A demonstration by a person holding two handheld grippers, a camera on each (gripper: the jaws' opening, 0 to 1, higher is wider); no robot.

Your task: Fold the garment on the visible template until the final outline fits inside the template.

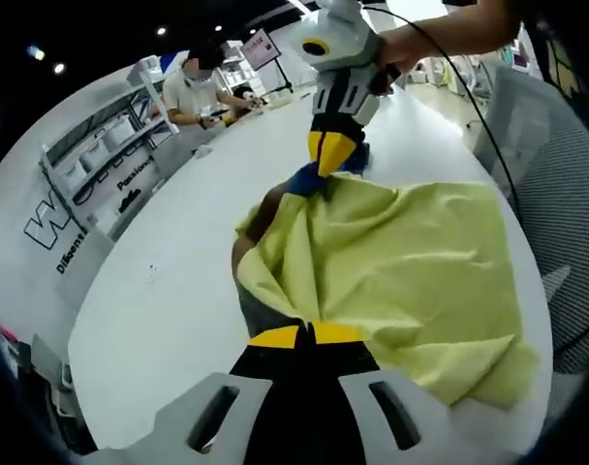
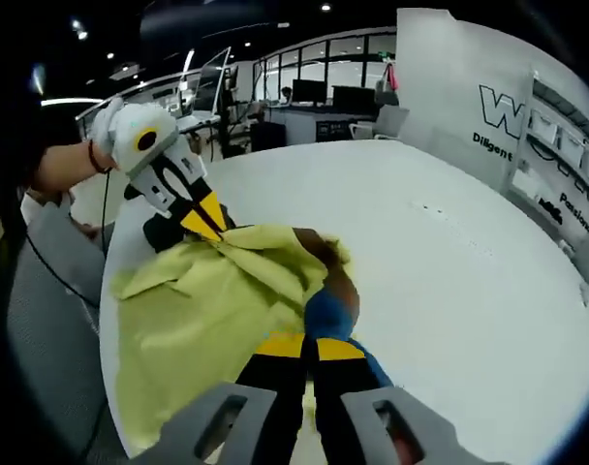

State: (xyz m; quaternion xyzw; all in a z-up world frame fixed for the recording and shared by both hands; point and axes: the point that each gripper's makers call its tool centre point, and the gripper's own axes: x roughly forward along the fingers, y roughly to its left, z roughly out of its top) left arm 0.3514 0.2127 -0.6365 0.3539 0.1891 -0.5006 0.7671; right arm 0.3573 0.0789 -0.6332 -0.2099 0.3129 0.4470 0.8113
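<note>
Clenched on the near hem of the yellow garment (image 1: 411, 271) at six o'clock – left gripper (image 1: 306, 336), probably to keep that edge taut for a fold. Pinched at twelve o'clock, far edge bunched over something blue (image 1: 304, 180) – right gripper (image 1: 330, 150). Draped mid-table, toward the right rim of the white table (image 1: 169, 291). Plenty of bare room at nine o'clock; shelves (image 1: 110, 136) beyond.

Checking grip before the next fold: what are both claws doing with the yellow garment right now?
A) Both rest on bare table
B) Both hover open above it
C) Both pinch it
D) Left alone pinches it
C: the left claw and right claw are each closed on the yellow garment.
</note>
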